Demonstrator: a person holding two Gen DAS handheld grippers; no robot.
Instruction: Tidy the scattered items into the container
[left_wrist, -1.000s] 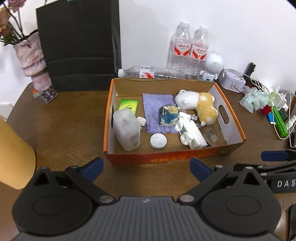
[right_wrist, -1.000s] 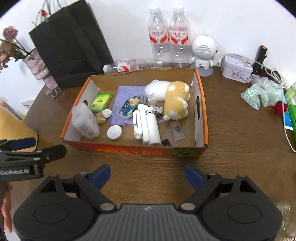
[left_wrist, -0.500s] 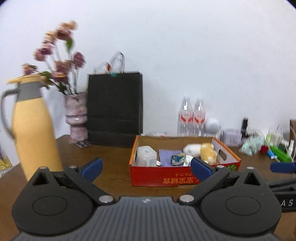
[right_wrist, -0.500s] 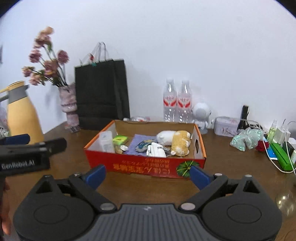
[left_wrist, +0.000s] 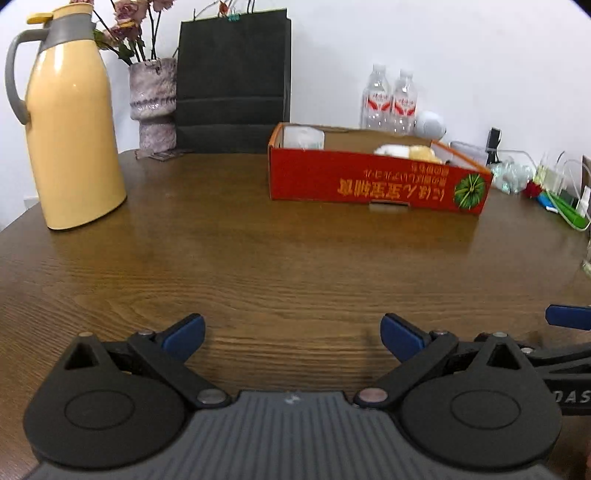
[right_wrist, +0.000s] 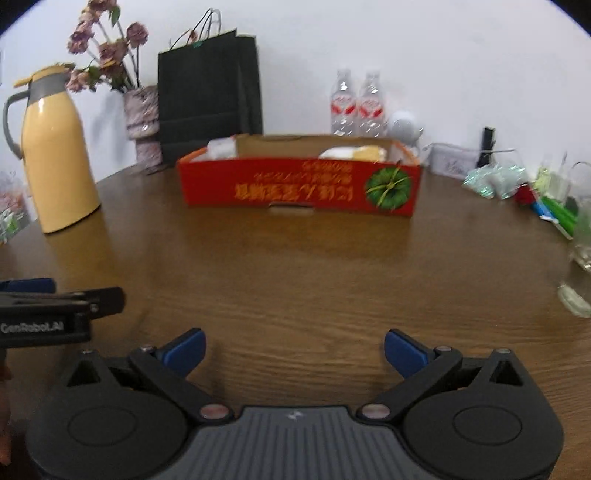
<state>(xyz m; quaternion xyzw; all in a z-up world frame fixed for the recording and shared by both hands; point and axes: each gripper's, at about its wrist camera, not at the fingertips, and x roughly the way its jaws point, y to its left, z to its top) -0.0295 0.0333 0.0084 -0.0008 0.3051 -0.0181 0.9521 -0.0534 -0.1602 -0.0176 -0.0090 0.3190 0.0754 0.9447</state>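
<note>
The red cardboard box (left_wrist: 373, 184) stands on the far half of the brown table (left_wrist: 258, 266); it also shows in the right wrist view (right_wrist: 299, 188). Above its rim I see a white and yellow plush toy (left_wrist: 406, 150) and a clear plastic container (left_wrist: 303, 137); the rest of its contents are hidden. My left gripper (left_wrist: 292, 334) is open and empty, low over the table near the front edge. My right gripper (right_wrist: 294, 349) is open and empty beside it, on its right.
A yellow thermos jug (left_wrist: 72, 122) stands at the left, with a flower vase (left_wrist: 152, 103) and a black paper bag (left_wrist: 232, 81) behind. Two water bottles (left_wrist: 391, 101) and a white speaker (left_wrist: 430, 125) stand behind the box. Cables and small items (left_wrist: 546, 188) clutter the right. A glass (right_wrist: 580, 266) stands at the right edge.
Both grippers have pulled back from above the box and dropped low toward the front of the table, tilting level. Both stay open and empty.
</note>
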